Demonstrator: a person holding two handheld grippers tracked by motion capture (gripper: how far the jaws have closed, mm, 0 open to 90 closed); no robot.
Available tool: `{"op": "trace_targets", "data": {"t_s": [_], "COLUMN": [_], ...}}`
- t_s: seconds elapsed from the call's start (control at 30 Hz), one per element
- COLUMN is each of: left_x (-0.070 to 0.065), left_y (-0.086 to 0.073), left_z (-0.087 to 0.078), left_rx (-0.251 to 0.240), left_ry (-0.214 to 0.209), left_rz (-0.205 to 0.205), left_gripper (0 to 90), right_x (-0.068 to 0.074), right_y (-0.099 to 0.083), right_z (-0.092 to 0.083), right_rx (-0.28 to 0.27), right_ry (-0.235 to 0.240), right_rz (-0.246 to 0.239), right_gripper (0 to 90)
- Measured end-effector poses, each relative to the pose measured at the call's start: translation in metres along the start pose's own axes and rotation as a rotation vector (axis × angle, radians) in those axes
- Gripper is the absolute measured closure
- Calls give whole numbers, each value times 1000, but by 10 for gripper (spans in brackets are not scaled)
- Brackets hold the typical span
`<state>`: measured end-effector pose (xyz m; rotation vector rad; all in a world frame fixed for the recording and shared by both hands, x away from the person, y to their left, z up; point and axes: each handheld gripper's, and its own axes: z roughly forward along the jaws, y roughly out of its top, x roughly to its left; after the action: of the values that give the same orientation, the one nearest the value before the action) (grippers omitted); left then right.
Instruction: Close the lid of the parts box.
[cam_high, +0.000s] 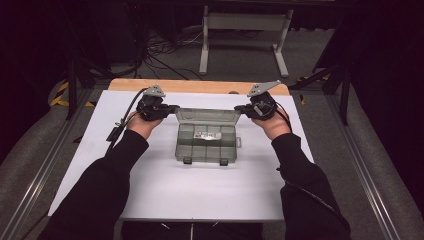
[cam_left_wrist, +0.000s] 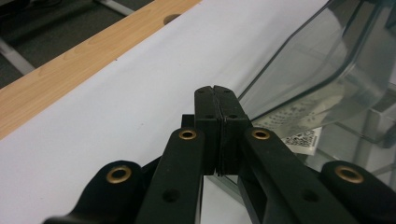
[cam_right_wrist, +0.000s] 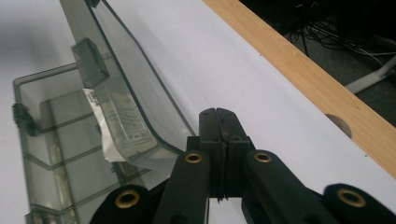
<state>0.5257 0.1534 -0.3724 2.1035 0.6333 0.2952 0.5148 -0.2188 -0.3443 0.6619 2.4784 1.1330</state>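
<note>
Organizer box lid raised; left claw, right claw closed, empty, level at lid's upper corners

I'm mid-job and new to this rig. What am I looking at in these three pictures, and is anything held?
A person holds a two-jaw gripper in each hand. The high view looks down on a table under a white sheet. On it stands a clear compartment box with its lid raised. The left gripper and right gripper sit at the lid's two ends. The other two pictures come from cameras riding on each gripper. Both show the jaws shut with nothing between them, beside the lid; whether they touch it is unclear.
</note>
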Motion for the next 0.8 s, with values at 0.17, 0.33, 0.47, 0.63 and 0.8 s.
{"op": "trace_targets", "data": {"t_s": [0.17,0.33,0.47,0.63,0.8], "left_x": [-6,-14,-21,-26,-33], "left_y": [1,-1,-3,-4,-6], "left_z": [-8,-15,-19,-23,-25], "left_rx": [0,10,29,46,76], "left_ry": [-19,-54,-83,-109,-136], "left_rz": [17,43,56,68,98], "left_gripper": [891,890,888,885,883], "right_x": [7,17,26,33,39], "right_y": [0,1,2,1,-3], "right_z": [-7,-14,-17,-19,-19], "right_rx": [-6,-3,4,22,47], "right_ry": [18,48,69,90,115], "right_rz": [-8,-23,-40,-48,-41], "right_gripper": [899,898,899,898,898]}}
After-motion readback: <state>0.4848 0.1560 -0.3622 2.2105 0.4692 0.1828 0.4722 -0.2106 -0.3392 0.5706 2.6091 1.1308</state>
